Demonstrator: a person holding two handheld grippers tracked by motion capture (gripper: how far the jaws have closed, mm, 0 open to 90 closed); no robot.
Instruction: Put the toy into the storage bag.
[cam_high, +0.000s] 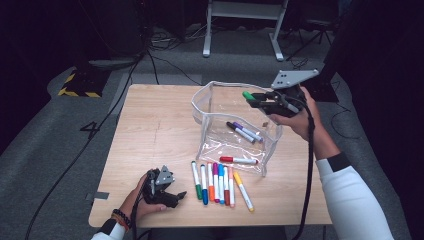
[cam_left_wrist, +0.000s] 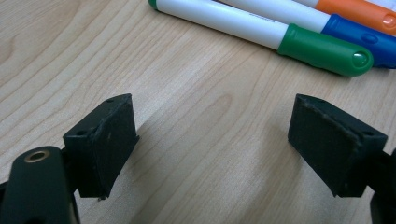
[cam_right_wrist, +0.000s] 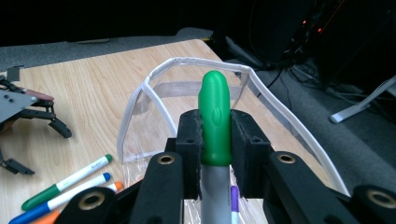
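My right gripper (cam_high: 256, 100) hangs over the open top of a clear plastic pouch (cam_high: 210, 112), shut on a marker with a green cap (cam_right_wrist: 215, 122) that pokes out past the pads. Inside the pouch (cam_right_wrist: 140, 100) lie a black marker (cam_high: 239, 131), a purple one (cam_high: 248, 132) and a red one (cam_high: 238, 160). A row of several markers (cam_high: 219, 182) lies on the table in front of the pouch. My left gripper (cam_high: 175, 196) rests open on the table just left of that row; its jaws (cam_left_wrist: 212, 144) have bare wood between them, with a green-capped marker (cam_left_wrist: 327, 49) beyond.
The wooden table (cam_high: 150, 130) stands on a grey carpet with cables and a hazard-striped base (cam_high: 80, 85) at the far left. White desk legs (cam_high: 240, 30) stand behind. The left half of the table is bare wood.
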